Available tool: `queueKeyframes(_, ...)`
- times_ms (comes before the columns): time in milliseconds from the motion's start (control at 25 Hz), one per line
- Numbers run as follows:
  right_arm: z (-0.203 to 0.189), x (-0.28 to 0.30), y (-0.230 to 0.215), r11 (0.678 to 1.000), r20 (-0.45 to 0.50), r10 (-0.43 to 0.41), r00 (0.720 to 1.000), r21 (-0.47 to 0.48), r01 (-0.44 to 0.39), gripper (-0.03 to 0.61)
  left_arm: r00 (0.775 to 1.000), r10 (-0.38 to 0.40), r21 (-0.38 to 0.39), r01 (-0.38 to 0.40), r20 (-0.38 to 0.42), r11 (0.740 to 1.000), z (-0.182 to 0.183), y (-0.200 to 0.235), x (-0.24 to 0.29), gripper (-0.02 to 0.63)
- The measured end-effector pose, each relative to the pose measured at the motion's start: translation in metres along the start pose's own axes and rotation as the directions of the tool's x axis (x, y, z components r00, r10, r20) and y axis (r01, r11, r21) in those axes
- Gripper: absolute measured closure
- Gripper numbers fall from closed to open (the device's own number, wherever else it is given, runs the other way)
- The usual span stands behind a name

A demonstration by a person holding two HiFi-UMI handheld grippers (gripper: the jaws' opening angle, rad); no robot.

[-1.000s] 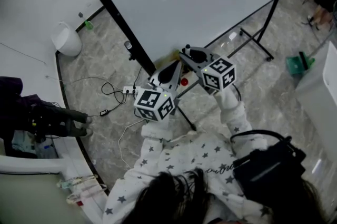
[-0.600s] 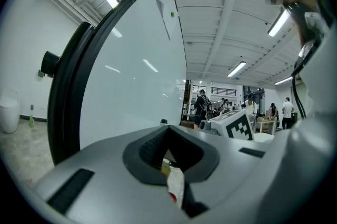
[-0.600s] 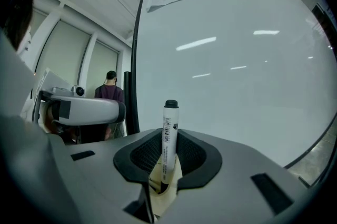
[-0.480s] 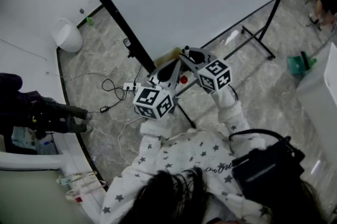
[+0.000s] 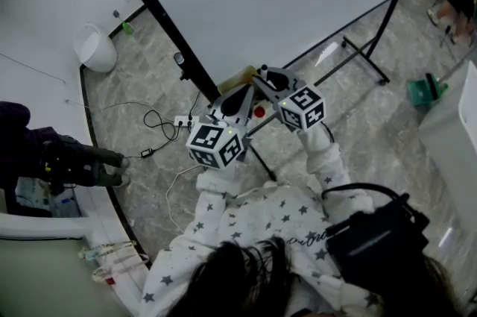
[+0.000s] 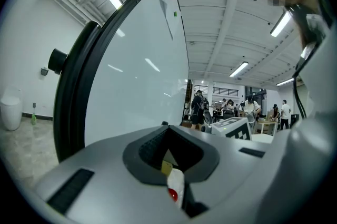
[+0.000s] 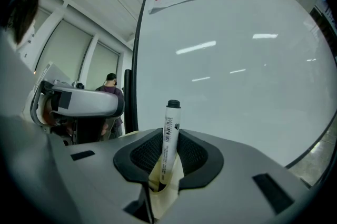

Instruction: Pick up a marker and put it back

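Note:
In the right gripper view a white marker (image 7: 168,138) with a black cap and a barcode stands upright between the pads, and my right gripper (image 7: 167,165) is shut on it. The whiteboard (image 7: 237,59) fills the space behind it. The head view shows my right gripper (image 5: 267,77) raised beside the board's lower edge, with the marker's black tip (image 5: 262,70) poking out. My left gripper (image 5: 240,101) is held up just to its left. Its jaws (image 6: 171,157) stand together, and a small white piece with a red spot (image 6: 174,188) shows in the slit; I cannot tell what it is.
The whiteboard's black frame (image 5: 160,13) and stand legs (image 5: 361,58) run across the marble floor. Cables and a power strip (image 5: 160,130) lie left of the stand, near a white bin (image 5: 95,54). A person's legs (image 5: 74,162) are at far left. Several people stand in the background (image 6: 200,107).
Both grippers have drifted slightly left and down in the head view. The marker stays in the right gripper's hold.

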State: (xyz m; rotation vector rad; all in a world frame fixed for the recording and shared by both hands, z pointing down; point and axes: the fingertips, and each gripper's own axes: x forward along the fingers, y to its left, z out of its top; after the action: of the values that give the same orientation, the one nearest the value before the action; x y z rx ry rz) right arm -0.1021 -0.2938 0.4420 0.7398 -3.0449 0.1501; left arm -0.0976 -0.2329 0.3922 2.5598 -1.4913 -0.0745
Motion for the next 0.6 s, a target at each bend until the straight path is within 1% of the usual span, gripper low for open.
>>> queueKeyframes(200, 0.001, 0.0, -0.001, 1.0, 0.021, -0.004, 1.0, -0.001, 0.004, 0.5, 1.0, -0.005, -0.002, 0.005, 0.0, 1.0, -0.001, 0.0, 0.0, 0.612)
queueKeyframes(440, 0.009, -0.004, 0.0, 0.999, 0.039, -0.021, 0.999, -0.032, 0.022, 0.499, 1.0, -0.012, -0.003, 0.012, 0.005, 1.0, 0.0, -0.002, -0.002, 0.612)
queueKeyframes(480, 0.013, -0.005, 0.0, 0.999, 0.046, -0.018, 0.999, -0.028, 0.019, 0.466, 1.0, -0.013, -0.003, 0.013, 0.007, 1.0, 0.001, -0.002, -0.002, 0.612)
queueKeyframes(520, 0.016, -0.005, 0.001, 1.0, 0.054, -0.015, 0.998, -0.021, 0.016, 0.451, 1.0, -0.014, -0.004, 0.014, 0.009, 1.0, 0.001, -0.002, -0.002, 0.612)
queueKeyframes(600, 0.025, -0.007, 0.001, 0.999, 0.074, -0.023, 0.997, -0.03, 0.025, 0.451, 1.0, -0.016, -0.004, 0.016, 0.014, 1.0, 0.002, -0.003, -0.003, 0.612)
